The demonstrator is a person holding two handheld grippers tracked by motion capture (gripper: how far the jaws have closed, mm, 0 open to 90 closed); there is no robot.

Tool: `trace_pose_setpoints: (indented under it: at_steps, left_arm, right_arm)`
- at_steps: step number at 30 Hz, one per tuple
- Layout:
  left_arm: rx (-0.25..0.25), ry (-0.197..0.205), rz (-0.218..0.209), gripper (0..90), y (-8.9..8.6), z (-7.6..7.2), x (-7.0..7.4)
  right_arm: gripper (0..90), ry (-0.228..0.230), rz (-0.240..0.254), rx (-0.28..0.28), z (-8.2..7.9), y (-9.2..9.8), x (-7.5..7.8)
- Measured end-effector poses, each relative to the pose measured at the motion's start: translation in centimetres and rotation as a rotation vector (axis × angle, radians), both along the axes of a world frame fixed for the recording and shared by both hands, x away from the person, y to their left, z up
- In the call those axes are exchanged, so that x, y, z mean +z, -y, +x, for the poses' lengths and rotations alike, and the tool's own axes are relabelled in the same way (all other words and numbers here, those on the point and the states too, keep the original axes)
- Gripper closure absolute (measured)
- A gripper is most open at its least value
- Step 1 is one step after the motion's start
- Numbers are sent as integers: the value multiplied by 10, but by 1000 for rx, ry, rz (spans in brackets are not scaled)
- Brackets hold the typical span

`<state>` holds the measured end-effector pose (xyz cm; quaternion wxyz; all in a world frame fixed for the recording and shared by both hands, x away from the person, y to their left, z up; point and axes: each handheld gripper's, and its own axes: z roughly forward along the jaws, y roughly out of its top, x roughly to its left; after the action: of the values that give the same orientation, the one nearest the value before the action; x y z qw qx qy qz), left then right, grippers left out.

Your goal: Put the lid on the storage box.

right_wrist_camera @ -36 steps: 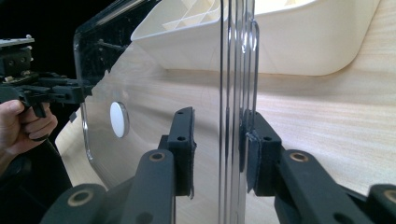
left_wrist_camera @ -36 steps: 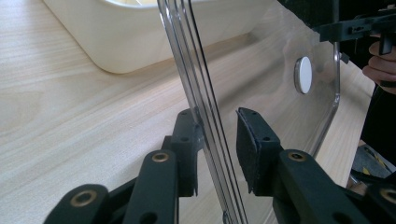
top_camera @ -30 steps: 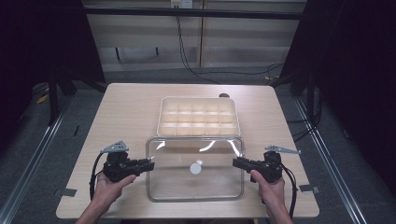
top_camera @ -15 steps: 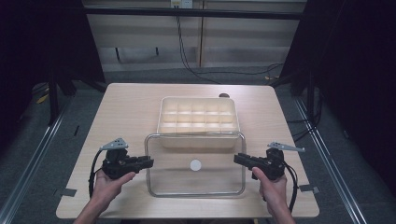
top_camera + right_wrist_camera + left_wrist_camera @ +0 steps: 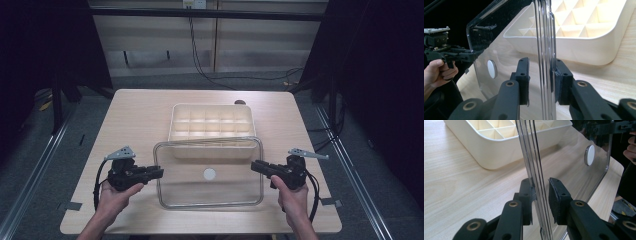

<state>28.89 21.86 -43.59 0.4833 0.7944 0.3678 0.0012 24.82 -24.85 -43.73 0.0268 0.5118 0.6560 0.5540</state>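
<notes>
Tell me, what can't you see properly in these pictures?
- Tray compartments: too small in the high view; the clear lid covers its near edge.
- Left hand-held gripper: its view blurs the lid's rim, so contact on both sides is unclear.
- Right hand-held gripper: glare hides the same.
- Lid's white knob: too small.

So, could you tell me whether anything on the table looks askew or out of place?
The clear lid is off the cream compartment tray, held between the left gripper and right gripper, its far edge overlapping the tray's near side. Nothing looks spilled or damaged.
</notes>
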Motion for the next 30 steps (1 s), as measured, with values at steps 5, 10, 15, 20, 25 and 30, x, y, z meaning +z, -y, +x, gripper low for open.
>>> trace_pose_setpoints:
  at_steps: [5, 10, 15, 20, 25, 30]
  left_arm:
    - [2, 6, -13, 736, 1, 1, 3]
    - [0, 16, -21, 737, 3, 3, 8]
    - [-11, 24, -19, 736, 2, 9, 14]
    - [2, 17, -31, 735, 0, 12, 16]
    - [9, 22, -19, 735, 0, 15, 19]
    - [18, 22, -25, 735, 1, 18, 20]
  right_arm:
    - [703, 16, -12, 3, -1, 1, 6]
    - [702, 23, -8, -1, 1, 2, 10]
    - [706, 21, 38, -11, 3, 5, 13]
    - [707, 28, 34, -14, 7, 3, 16]
    - [707, 30, 26, -10, 11, 1, 19]
    - [706, 24, 20, -14, 17, 1, 21]
